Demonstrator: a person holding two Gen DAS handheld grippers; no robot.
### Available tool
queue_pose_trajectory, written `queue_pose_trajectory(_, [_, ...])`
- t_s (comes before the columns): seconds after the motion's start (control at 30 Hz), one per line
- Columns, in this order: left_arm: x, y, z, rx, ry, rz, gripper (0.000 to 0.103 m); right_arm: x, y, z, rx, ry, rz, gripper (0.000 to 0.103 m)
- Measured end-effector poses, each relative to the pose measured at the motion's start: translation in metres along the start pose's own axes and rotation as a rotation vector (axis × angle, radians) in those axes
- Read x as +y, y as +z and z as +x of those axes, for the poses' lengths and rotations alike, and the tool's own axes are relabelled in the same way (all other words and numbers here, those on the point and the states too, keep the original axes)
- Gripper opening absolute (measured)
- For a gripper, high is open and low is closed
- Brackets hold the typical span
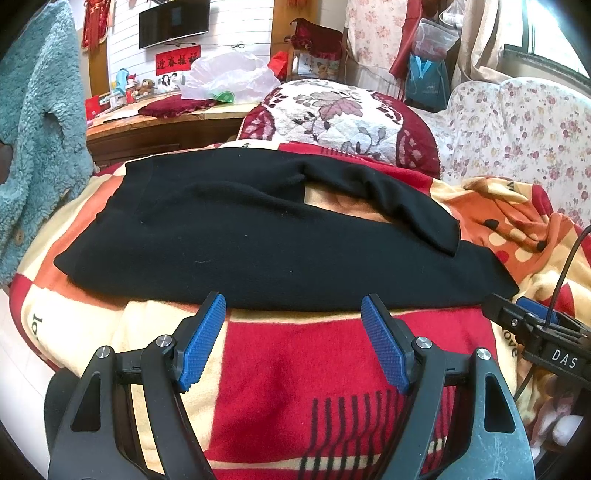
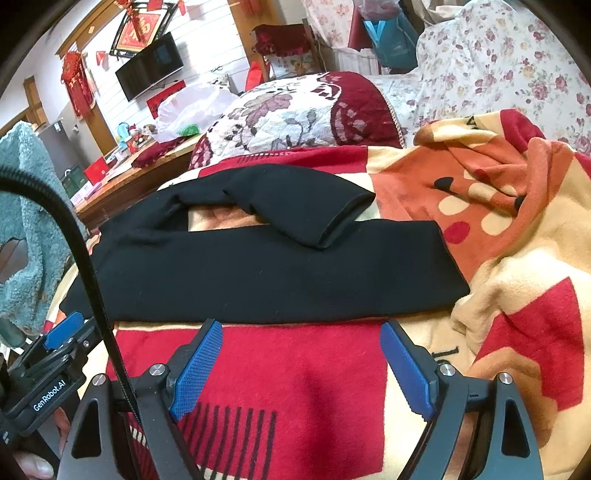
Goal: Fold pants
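Hovering low over a red, cream and orange blanket (image 1: 295, 354), the left gripper (image 1: 293, 304) has its 2 blue-padded fingers (image 1: 201, 343) spread wide with nothing between them. The fingertips sit just short of the near edge of the black pants (image 1: 258, 243), not touching the fabric as far as the left wrist view shows. Beside it, the right gripper (image 2: 301, 330) is spread wide as well, holding nothing, its tips likewise just at the near hem of the pants (image 2: 266, 266). Each gripper shows at the edge of the other's view: the right gripper (image 1: 532, 317) at the right of the left wrist view, the left gripper (image 2: 62, 332) at the lower left of the right wrist view, with a black cable (image 2: 88, 258) arcing across in front of it.

The pants lie flat across the blanket, stretched sideways. 1 leg runs along the near edge as a long band; the other leg (image 2: 303, 206) is bent back over it, its cuff resting on the near leg and a gap of blanket showing between the 2.

Beyond the pants stands a quilted maroon cushion with a leaf pattern (image 1: 332, 114). To its left is a wooden counter (image 1: 162, 125) carrying a clear plastic bag (image 1: 229, 74), and a dark screen (image 1: 173, 22) hangs on the wall above. A teal fleece garment (image 1: 37, 129) hangs at the far left, and floral fabric (image 1: 517, 122) covers the furniture at the right.
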State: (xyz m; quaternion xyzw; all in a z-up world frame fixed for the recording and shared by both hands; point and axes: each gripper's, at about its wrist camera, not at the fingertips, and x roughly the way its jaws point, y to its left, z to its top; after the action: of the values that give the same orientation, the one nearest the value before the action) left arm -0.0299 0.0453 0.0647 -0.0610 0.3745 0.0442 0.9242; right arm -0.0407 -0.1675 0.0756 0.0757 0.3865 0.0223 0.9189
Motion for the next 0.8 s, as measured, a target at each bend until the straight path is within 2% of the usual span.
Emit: queue_pose_trajectory(0.8, [0.006,-0.004,0.008,0.022,0.006,-0.015,0.077,0.011,-0.002,0.012,0.043,0.022,-0.025,0.087])
